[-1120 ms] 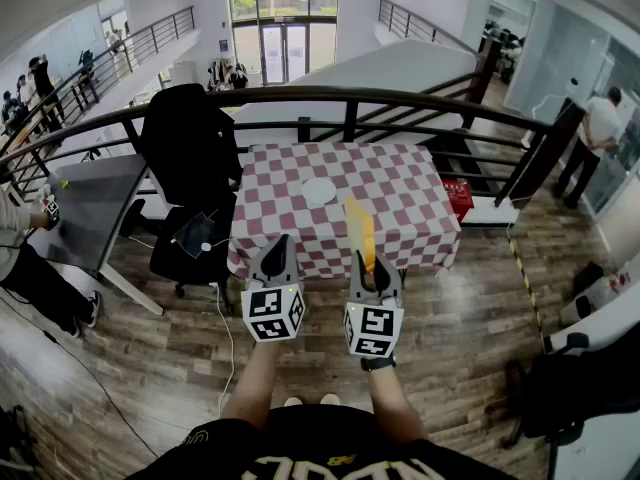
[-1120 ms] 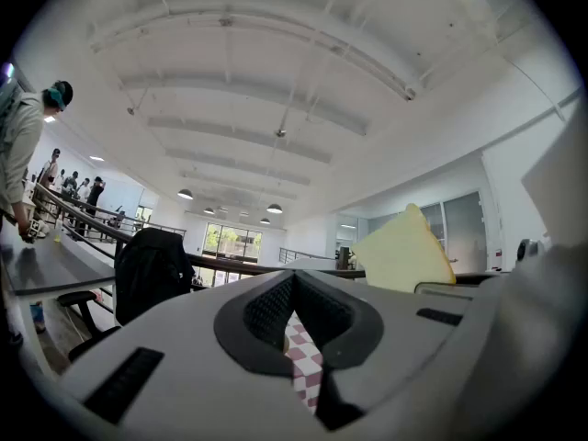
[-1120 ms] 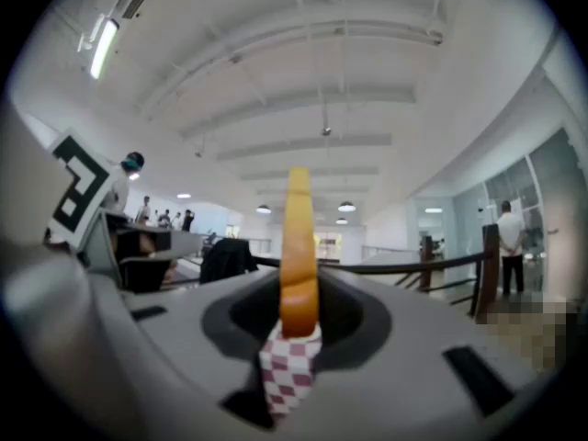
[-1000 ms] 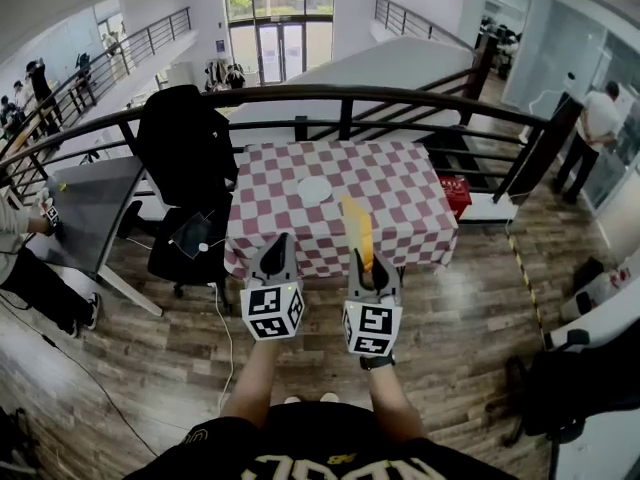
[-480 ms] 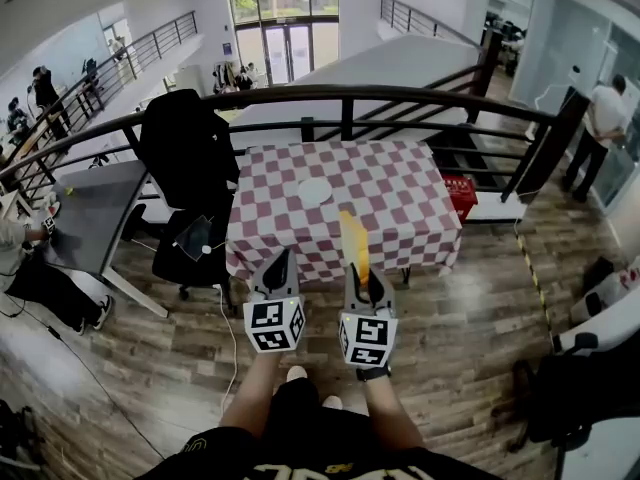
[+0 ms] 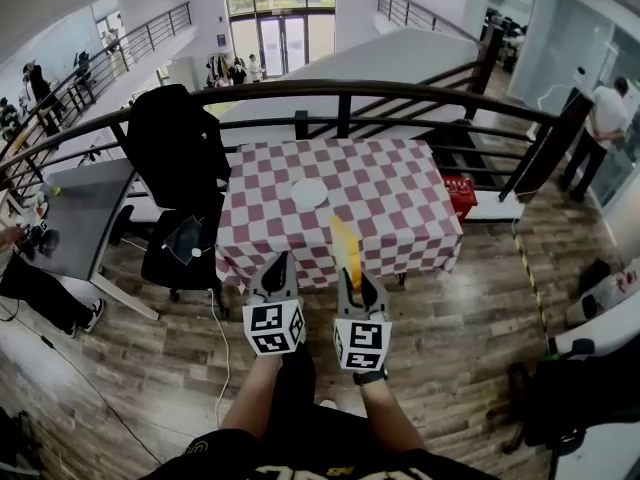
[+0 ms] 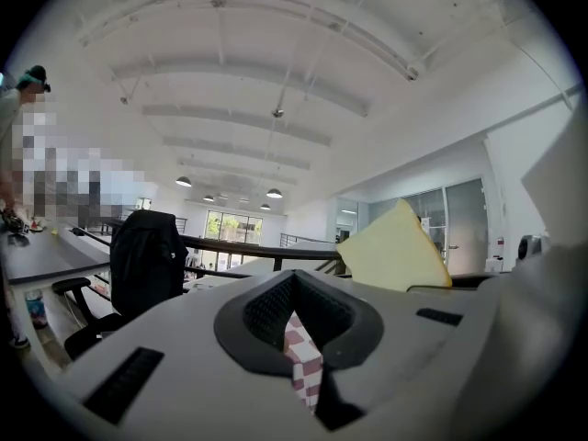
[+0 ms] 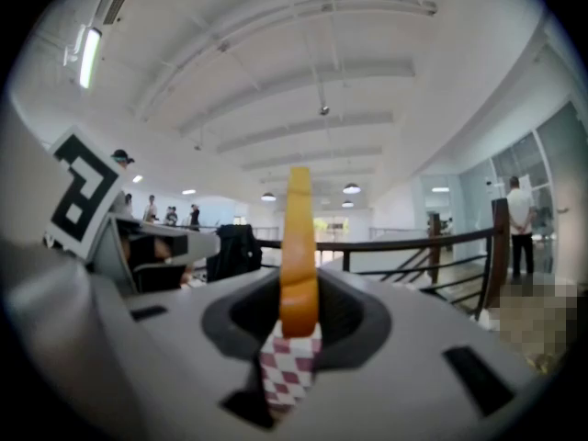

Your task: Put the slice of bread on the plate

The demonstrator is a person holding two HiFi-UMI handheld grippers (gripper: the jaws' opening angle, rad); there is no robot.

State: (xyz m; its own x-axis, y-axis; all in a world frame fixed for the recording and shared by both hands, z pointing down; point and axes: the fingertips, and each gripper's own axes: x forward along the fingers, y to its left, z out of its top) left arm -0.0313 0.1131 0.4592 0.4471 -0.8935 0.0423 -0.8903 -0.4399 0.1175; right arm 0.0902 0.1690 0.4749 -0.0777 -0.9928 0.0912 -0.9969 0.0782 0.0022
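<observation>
A slice of bread (image 6: 345,243) is held up on its edge by the right gripper (image 6: 358,280). The jaws are closed on the bottom of the slice, and most of it sticks up above them. The bread is kept in the air, just over the near edge of the counter (image 6: 390,198). The counter is covered with a red and white checked cloth. A white plate (image 6: 309,192) is seen near the middle of that cloth, well apart from the bread. Nothing is on the plate.

The left gripper (image 6: 279,266) is held just beside the right one. Its jaws are pressed almost fully together, with only a thin slit left, and nothing is held between them.

A black chair (image 6: 180,158) is parked at the left of the counter, and a dark railing (image 6: 340,93) runs behind it.
</observation>
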